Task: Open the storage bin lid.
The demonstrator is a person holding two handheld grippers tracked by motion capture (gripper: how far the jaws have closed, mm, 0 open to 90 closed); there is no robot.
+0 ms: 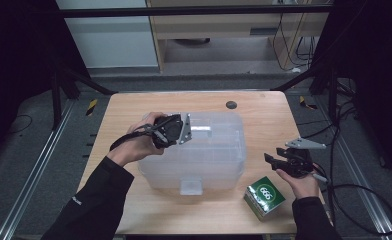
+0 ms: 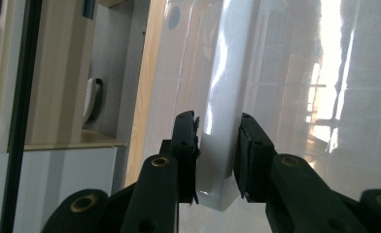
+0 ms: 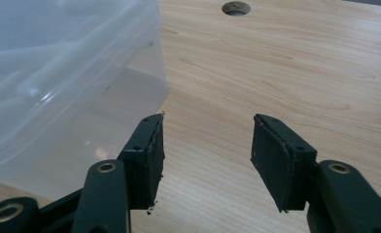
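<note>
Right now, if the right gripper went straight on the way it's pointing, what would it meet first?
Probably bare table. The right gripper has open fingers with nothing between them, angled down at the wood. The clear bin lies off to one side; depth is hard to judge.

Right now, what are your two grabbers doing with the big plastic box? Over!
Left gripper clamping the latch tab on the clear box. Right gripper open, empty, above bare table. Green carton sits apart, nothing in the way.

Storage bin blocks the counter centre; green box obstructs front right; back right strip lies open.
</note>
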